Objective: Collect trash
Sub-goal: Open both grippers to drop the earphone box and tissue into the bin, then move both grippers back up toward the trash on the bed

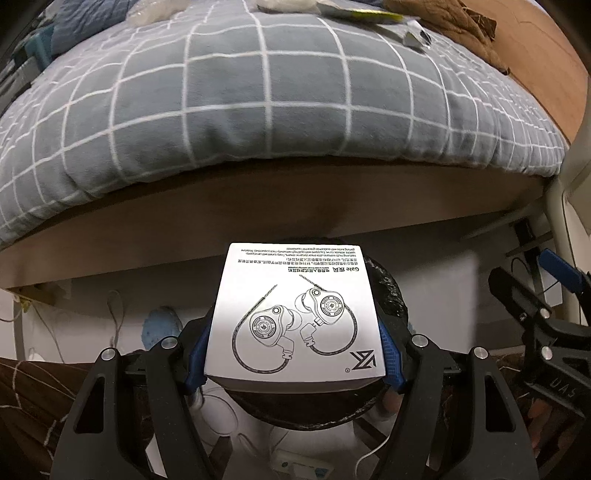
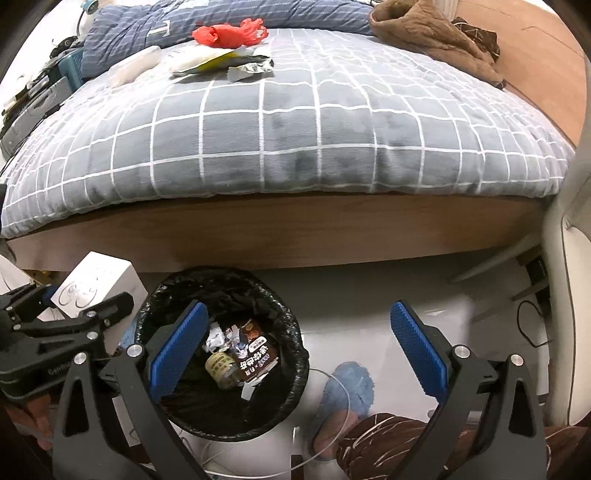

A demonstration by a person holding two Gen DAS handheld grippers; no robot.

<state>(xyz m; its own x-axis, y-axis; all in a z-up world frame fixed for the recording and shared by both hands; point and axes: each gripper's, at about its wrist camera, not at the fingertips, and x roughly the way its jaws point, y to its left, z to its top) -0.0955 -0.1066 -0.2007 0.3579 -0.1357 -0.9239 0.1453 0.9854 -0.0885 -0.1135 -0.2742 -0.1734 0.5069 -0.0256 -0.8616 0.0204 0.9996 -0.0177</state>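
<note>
My left gripper [image 1: 293, 358] is shut on a white earphone box [image 1: 295, 314] and holds it above the black-lined trash bin [image 1: 388, 291], which the box mostly hides. In the right wrist view the same box [image 2: 94, 286] and left gripper [image 2: 70, 306] sit at the left, beside the bin's rim [image 2: 295, 347]. The bin holds wrappers and a small jar [image 2: 221, 369]. My right gripper [image 2: 295, 347] is open and empty over the bin's right side. A red plastic bag [image 2: 229, 33], a yellow-white wrapper [image 2: 218, 61] and crumpled foil [image 2: 251, 70] lie on the bed.
The bed with a grey checked cover [image 2: 295, 129] stands behind the bin, its wooden frame [image 2: 295, 236] just above it. A brown blanket [image 2: 424, 33] lies at the back right. A blue slipper [image 2: 347, 387] and white cables lie on the floor by the bin.
</note>
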